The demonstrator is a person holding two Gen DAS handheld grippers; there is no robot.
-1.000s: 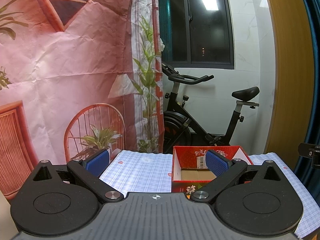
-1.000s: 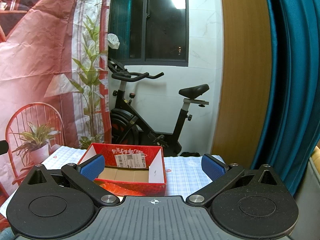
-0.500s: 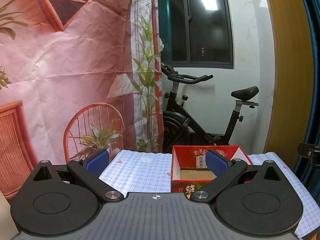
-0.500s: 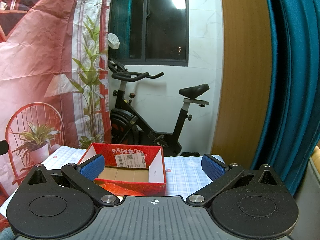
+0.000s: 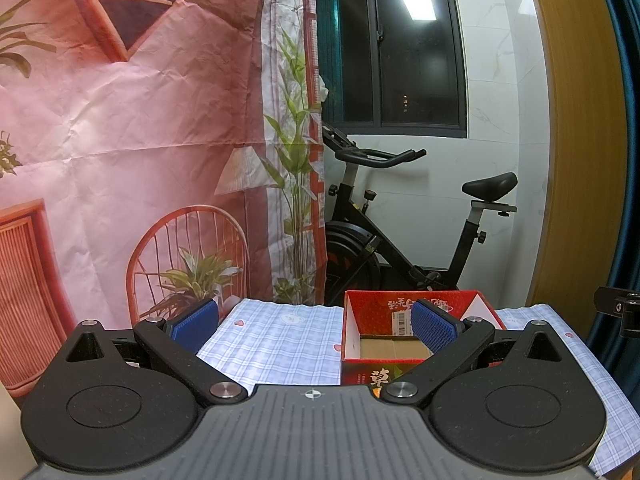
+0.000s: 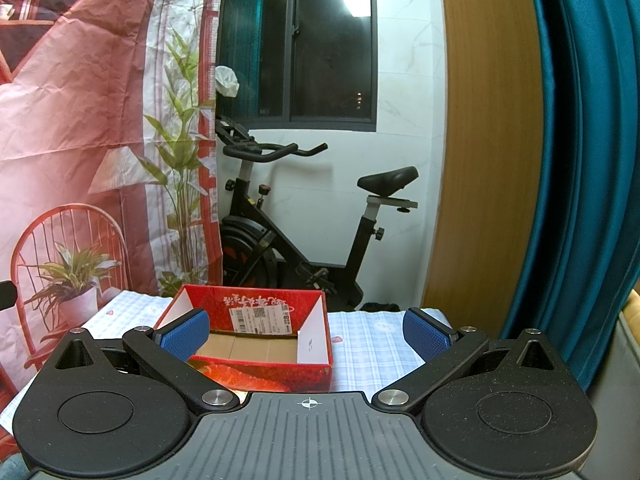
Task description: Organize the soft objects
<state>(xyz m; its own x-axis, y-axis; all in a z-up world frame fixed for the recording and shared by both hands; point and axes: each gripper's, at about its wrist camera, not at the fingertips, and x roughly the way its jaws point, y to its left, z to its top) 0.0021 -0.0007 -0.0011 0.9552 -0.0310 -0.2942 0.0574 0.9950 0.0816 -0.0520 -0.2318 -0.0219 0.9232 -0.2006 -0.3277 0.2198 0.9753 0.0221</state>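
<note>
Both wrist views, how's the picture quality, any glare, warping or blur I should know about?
Left wrist view: sharp, but the fisheye bows the wooden panel at the right edge, and a ceiling light reflects as a bright patch in the dark window. Right wrist view: equally sharp, the teal curtain curves with the lens, the same reflection shows in the window, and the red box is evenly lit without harsh shadow.

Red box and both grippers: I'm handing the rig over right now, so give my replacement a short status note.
Left gripper: open, holding nothing, raised above the table.
Right gripper: open, holding nothing, likewise.
Red box: open-topped on the checked tablecloth; only bare cardboard floor visible inside.
Done: nothing packed that the views show.
Left: no soft objects are in either view; find them, then put them in the box.
</note>
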